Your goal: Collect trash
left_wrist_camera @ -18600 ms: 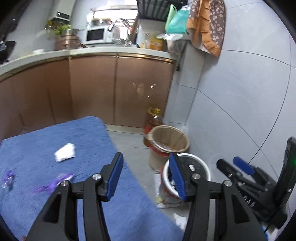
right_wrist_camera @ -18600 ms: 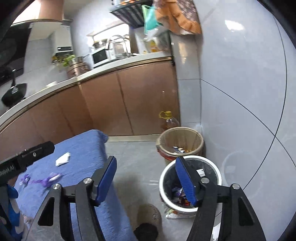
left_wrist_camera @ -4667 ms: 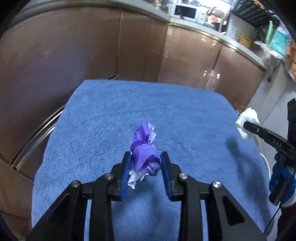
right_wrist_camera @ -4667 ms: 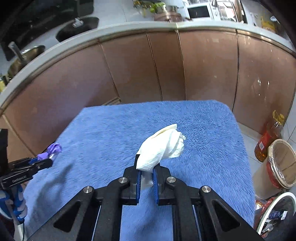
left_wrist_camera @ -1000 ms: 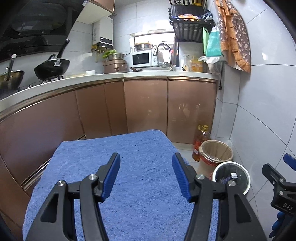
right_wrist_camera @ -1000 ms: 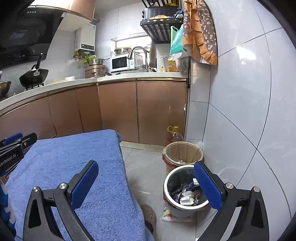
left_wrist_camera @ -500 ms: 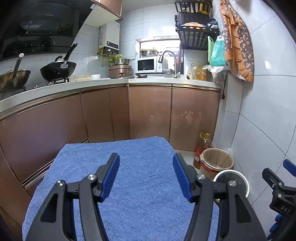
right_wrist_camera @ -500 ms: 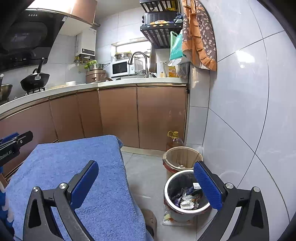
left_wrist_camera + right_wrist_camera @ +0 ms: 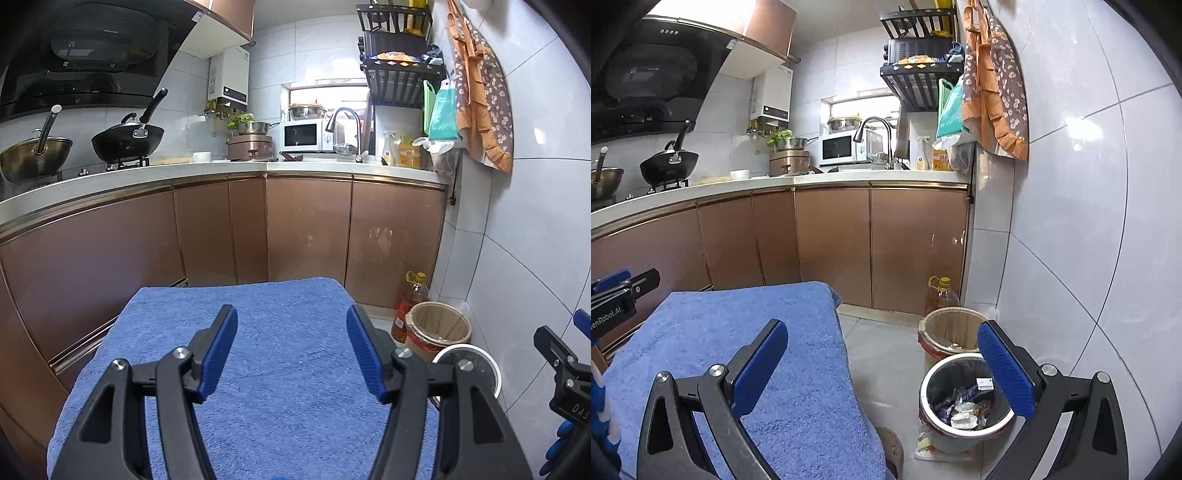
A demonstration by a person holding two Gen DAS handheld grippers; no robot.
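My left gripper (image 9: pixel 291 350) is open and empty, held above the blue towel-covered table (image 9: pixel 280 406). No trash shows on the towel. My right gripper (image 9: pixel 882 373) is wide open and empty, over the gap between the table (image 9: pixel 738 332) and the steel trash bin (image 9: pixel 964 402). The bin stands on the floor at the right and holds purple and white wrappers (image 9: pixel 960 406). In the left wrist view the bin (image 9: pixel 476 354) is partly hidden behind my finger. The right gripper's body (image 9: pixel 565 373) shows at that view's right edge.
A woven basket bin (image 9: pixel 949 332) and an oil bottle (image 9: pixel 942 295) stand behind the steel bin by the tiled wall. Brown cabinets (image 9: pixel 306 229) and a counter with woks, a microwave and a sink lie beyond the table. Grey floor (image 9: pixel 882 354) lies between table and bins.
Since 4.7 s ago both grippers let go of the purple wrapper and the white tissue. Over the last second both views tilted up and drew back slightly; both grippers stayed open.
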